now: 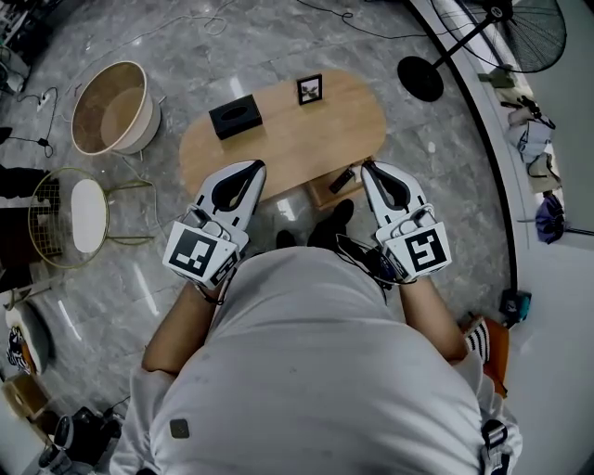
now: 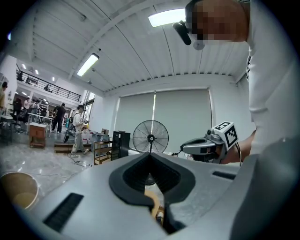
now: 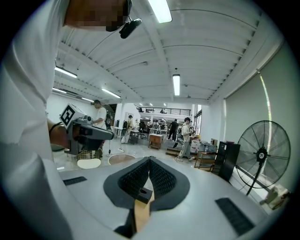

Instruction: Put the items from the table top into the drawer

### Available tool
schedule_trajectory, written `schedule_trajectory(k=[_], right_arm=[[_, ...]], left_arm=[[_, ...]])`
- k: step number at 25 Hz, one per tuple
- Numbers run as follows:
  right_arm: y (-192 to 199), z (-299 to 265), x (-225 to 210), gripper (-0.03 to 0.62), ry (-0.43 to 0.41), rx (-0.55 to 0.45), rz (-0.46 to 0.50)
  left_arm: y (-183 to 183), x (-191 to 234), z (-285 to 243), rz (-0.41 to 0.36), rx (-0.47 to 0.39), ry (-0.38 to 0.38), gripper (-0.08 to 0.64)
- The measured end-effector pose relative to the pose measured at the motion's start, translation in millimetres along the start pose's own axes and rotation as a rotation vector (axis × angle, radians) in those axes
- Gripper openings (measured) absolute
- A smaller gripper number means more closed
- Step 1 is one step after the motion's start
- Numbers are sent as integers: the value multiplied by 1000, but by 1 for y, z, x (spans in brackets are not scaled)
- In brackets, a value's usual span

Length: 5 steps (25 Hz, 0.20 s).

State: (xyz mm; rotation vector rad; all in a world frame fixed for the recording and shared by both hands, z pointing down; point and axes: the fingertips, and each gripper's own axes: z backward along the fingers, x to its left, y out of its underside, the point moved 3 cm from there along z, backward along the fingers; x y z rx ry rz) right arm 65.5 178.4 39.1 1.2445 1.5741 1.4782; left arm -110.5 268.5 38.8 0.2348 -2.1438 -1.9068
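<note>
Left gripper [image 1: 252,173] and right gripper [image 1: 369,171] both have jaws pressed together, empty. They point near level from the table's [image 1: 288,139] six o'clock edge, with their square-marker cubes facing the person. A black box [image 1: 235,118] sits at nine o'clock and a small frame [image 1: 310,89] at one o'clock.

Down on the grey stone floor [image 1: 436,176], off to your left, sits a big round tub [image 1: 109,108]. Near it is a gold wire stool [image 1: 88,215] with a white seat. Up at your right stands a black fan [image 1: 506,28] on a round foot. Far back, people [image 3: 187,136] stand about.
</note>
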Motion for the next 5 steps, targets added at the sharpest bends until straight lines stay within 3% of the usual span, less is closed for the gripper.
schedule_trajectory(k=[5], right_arm=[[-6, 1, 12, 26, -2, -6, 8]], left_arm=[[0, 0, 12, 2, -6, -2, 9]])
